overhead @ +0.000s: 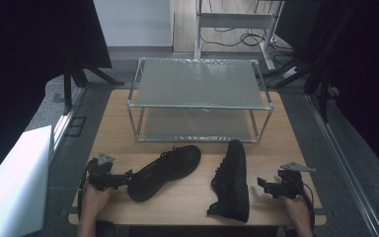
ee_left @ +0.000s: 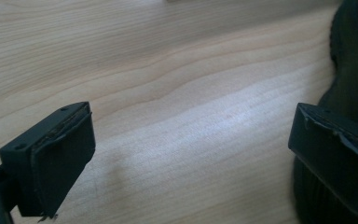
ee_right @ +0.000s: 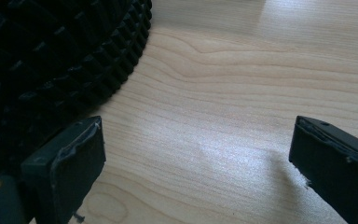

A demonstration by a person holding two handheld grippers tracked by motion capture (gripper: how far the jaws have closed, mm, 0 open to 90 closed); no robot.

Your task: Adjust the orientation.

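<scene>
Nearest the table's front edge, the left gripper (overhead: 126,176) and right gripper (overhead: 262,184) rested low with jaws spread wide — nothing between them. Between them lay two black shoes: the left shoe (overhead: 165,171) angled, the right shoe (overhead: 232,180) on its side. Beyond stood a two-tier metal rack (overhead: 200,104) on the wooden table (overhead: 187,197).

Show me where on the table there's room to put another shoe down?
Bare wood lies between the two black shoes, in front of the rack. The table is also free at its far-left edge beside the rack. It's crowded where each hand-held gripper sits beside a shoe.
</scene>
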